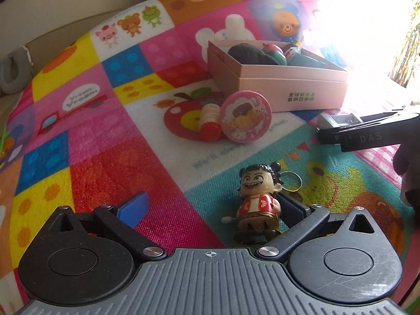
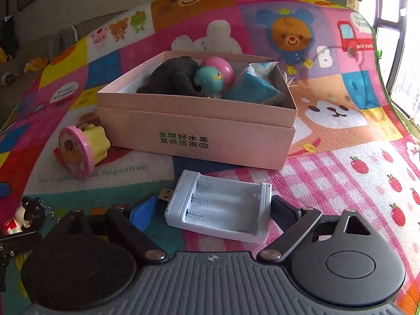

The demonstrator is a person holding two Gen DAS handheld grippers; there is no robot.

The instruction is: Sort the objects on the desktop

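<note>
My left gripper (image 1: 215, 208) is open low over the colourful play mat. A small wind-up figurine (image 1: 258, 204) with a key ring stands between its fingers, close to the right one and far from the blue pad (image 1: 134, 210). A white battery charger (image 2: 220, 207) with a USB plug lies lengthwise in my right gripper (image 2: 214, 207). The blue pad (image 2: 143, 214) meets the plug, and the other finger (image 2: 284, 207) meets the far end. The left wrist view shows the right gripper (image 1: 340, 126) on the charger (image 1: 333, 119). Just beyond is the pink box (image 2: 197, 136).
The pink box (image 1: 288, 89) holds a dark plush, a pink-and-teal toy and a blue packet. A pink round stamp toy (image 1: 245, 116) and a red-capped cylinder (image 1: 210, 123) lie left of the box. The figurine (image 2: 22, 218) shows at lower left. A hand (image 1: 409, 168) holds the right gripper. Bright windows are on the right.
</note>
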